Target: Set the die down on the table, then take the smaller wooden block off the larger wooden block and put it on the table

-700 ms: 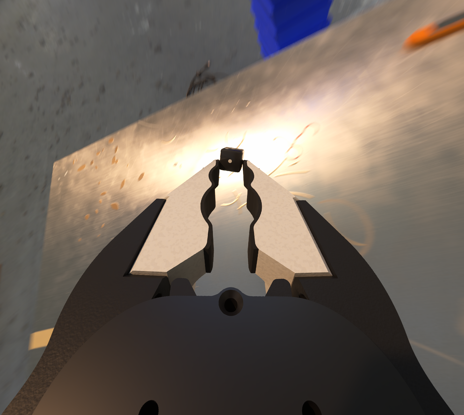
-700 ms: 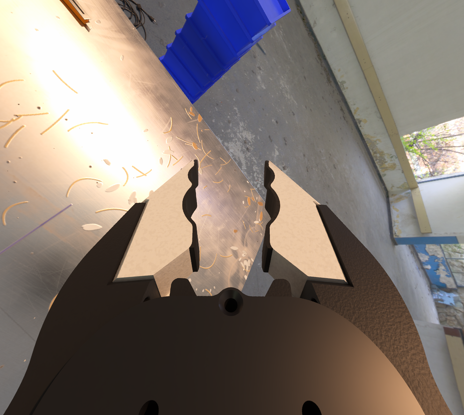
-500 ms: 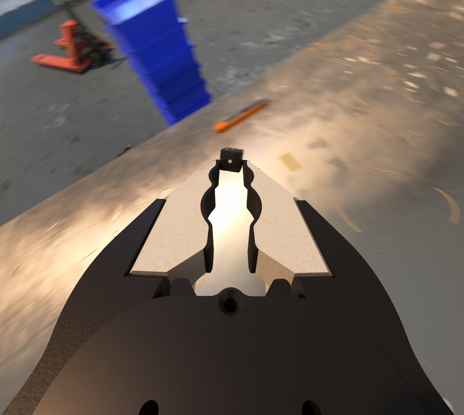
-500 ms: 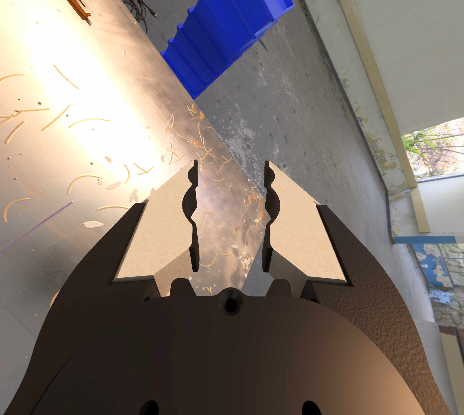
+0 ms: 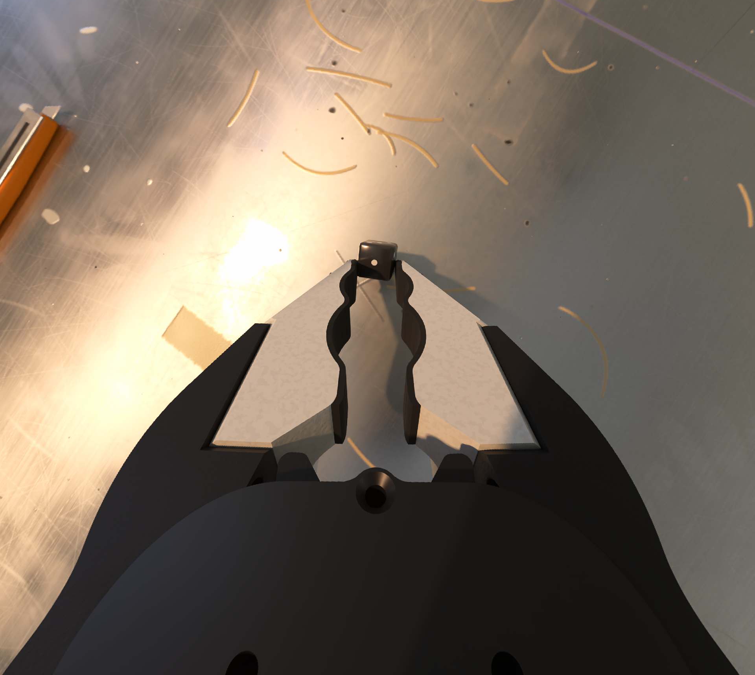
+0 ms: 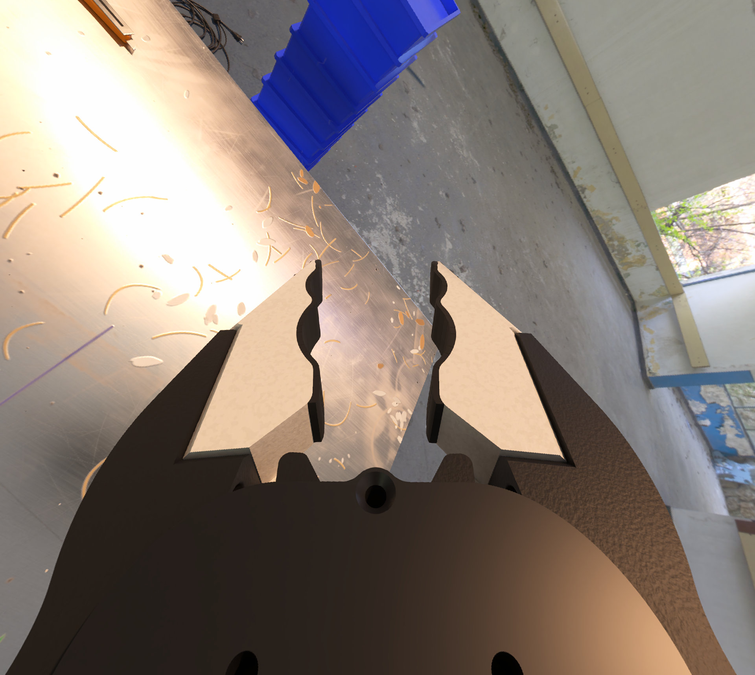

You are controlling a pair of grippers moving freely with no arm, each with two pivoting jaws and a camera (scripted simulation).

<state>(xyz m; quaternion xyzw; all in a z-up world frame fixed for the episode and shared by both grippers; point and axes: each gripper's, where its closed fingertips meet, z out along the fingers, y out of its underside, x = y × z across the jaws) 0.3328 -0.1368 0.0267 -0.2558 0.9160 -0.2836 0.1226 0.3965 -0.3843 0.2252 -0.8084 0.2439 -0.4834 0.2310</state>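
The left gripper (image 5: 375,267) is clamping the die (image 5: 376,259) right at the fingertips, centre of the left wrist view, over the scratched metal table (image 5: 613,206). The die is dark, small, with rounded corners, one white pip facing the camera — likely light, hard and a bit slick, so it is probably sitting in a marginal pinch on two flat side faces; that is the right place to hold it, but only the very tips are catching it. A shadow is falling just right of the tips, so the die looks close to the surface, though whether it is touching cannot be told. Wood shavings (image 5: 333,32) are lying scattered across the upper half of the frame, an orange utility knife (image 5: 24,161) is sitting at the left edge, a tan tape patch (image 5: 192,336) is showing left of the fingers, and a thin purple line (image 5: 637,38) is running across the upper right. The right gripper (image 6: 375,267) is hanging with its jaws apart and nothing between them, pointing past the table corner; blue bins (image 6: 359,54) are standing stacked at upper centre, a black cable (image 6: 204,22) is lying on the floor at upper left. Neither wooden block is showing in either view. Against the earlier frames, the left view is now looking steeply down at the table instead of across it — floor and bins are gone, blur is gone. The right view is barely changing.
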